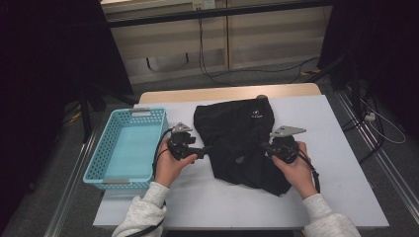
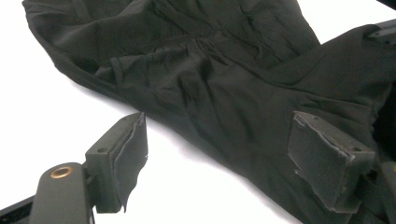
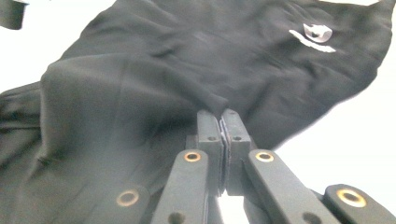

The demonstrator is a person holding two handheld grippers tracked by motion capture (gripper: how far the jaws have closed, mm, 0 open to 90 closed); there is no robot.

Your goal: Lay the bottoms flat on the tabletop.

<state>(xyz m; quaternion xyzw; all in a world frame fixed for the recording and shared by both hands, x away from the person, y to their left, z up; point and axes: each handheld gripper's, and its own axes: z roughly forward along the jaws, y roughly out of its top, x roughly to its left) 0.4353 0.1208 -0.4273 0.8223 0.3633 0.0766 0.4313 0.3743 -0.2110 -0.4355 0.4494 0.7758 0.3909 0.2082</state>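
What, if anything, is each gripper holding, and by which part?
The right gripper pinches a raised fold of the black garment at its right side. The left gripper is open, holding nothing.

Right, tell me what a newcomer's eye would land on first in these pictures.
First the black garment, crumpled in the middle of the white table, a small white logo near its far edge. Then the two grippers at its sides: the right gripper pinches a fold of the cloth, while the left gripper stands open at the garment's edge. Last, the turquoise basket on the table's left side.
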